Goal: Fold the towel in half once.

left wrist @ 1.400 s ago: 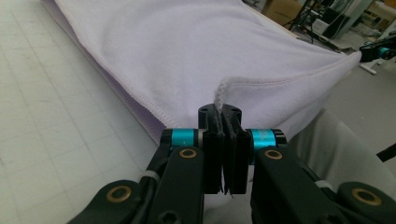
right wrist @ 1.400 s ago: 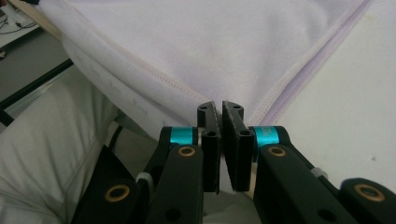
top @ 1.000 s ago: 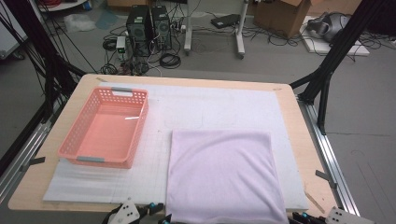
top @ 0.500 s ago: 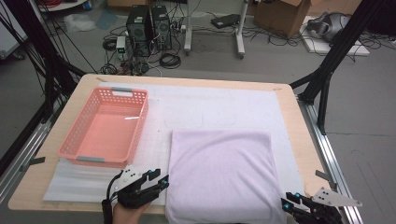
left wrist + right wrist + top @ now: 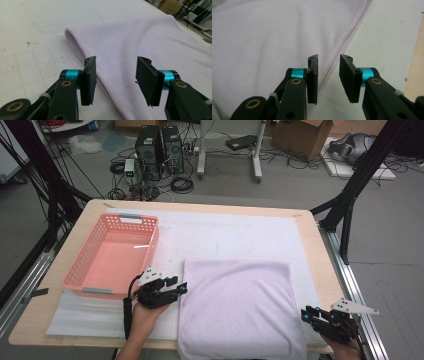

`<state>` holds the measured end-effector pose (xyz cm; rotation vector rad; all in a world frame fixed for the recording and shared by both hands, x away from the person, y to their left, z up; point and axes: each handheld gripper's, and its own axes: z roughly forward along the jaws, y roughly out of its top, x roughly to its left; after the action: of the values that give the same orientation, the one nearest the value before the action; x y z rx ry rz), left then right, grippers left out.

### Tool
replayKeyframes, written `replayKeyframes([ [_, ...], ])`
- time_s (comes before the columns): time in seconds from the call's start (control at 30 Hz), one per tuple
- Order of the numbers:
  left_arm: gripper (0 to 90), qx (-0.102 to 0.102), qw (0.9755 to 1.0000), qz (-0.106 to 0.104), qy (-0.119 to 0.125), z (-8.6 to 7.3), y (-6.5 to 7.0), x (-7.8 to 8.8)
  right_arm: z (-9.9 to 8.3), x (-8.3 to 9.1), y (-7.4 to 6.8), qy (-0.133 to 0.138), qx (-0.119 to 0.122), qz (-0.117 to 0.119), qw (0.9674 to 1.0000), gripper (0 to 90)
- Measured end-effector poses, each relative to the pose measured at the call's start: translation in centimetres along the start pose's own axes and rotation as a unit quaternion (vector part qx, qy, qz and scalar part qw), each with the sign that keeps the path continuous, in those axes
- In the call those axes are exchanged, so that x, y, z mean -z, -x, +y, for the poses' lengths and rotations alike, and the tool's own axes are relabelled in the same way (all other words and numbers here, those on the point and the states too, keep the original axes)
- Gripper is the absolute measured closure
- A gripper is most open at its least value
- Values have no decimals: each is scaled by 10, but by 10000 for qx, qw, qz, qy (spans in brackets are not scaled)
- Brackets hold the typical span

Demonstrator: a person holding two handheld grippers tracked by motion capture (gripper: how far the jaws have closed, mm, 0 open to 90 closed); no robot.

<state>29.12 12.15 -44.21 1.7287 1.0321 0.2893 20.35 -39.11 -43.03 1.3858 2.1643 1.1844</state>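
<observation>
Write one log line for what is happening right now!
left gripper: open, at cloth left edge | right gripper: open, at right edge | basket: empty

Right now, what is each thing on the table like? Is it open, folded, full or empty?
Pale lilac folded cloth: folded flat, not gripped.
Pink plastic lattice basket: upright, empty.
Left tongs: open, jaws astride the cloth's folded edge, just been opening.
Right tongs: open, over the cloth's other edge, just been closing slightly.

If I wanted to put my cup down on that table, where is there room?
The white mat lies bare between the pink basket and the table's far edge, beyond the lilac cloth. The basket's inside is bare too. The near edge is crowded: left gripper, right gripper.
</observation>
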Motion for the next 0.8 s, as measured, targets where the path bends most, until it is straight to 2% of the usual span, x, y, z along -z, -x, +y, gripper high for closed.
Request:
replayKeyframes([
  [0.07, 503, -36, 10000, 10, -74, 5, -5, -11, 7, -9, 4, -23, -11, -27, 10000, 680],
  [0.1, 502, -60, 10000, 26, -28, 7, -7, -16, 10, -13, 6, -42, -6, -28, 10000, 680],
  [0.2, 489, -199, 9994, 153, -222, 15, -12, -32, 20, -26, 12, -78, 21, -4, 10000, 681],
  [0.27, 491, -198, 9994, 272, 35, 17, -17, -38, 26, -33, 14, -119, 30, 19, 9999, 680],
  [0.33, 509, -129, 9989, 321, -317, 21, -23, -46, 32, -39, 16, -126, 55, 36, 9999, 678],
  [0.4, 494, -110, 9986, 320, -405, 26, -26, -53, 37, -43, 16, -131, 84, 66, 9999, 678],
  [0.47, 490, -148, 9976, 486, -479, 29, -29, -59, 41, -47, 15, -139, 114, 98, 9998, 677],
  [0.57, 473, 23, 9955, 678, -663, 33, -36, -68, 44, -52, 14, -138, 125, 161, 9997, 673],
  [0.6, 494, 77, 9948, 689, -740, 34, -37, -70, 45, -53, 14, -140, 153, 187, 9996, 668],
  [0.67, 546, 2, 9951, 657, -740, 35, -39, -71, 44, -56, 12, -186, 157, 226, 9994, 668],
  [0.73, 702, -101, 9935, 812, -788, 36, -37, -73, 44, -59, 11, -208, 222, 242, 9992, 669],
  [0.77, 856, -80, 9935, 850, -754, 36, -37, -74, 45, -59, 11, -200, 219, 244, 9993, 672],
  [0.8, 866, -25, 9929, 949, -715, 37, -39, -73, 45, -60, 11, -197, 208, 236, 9993, 674],
])
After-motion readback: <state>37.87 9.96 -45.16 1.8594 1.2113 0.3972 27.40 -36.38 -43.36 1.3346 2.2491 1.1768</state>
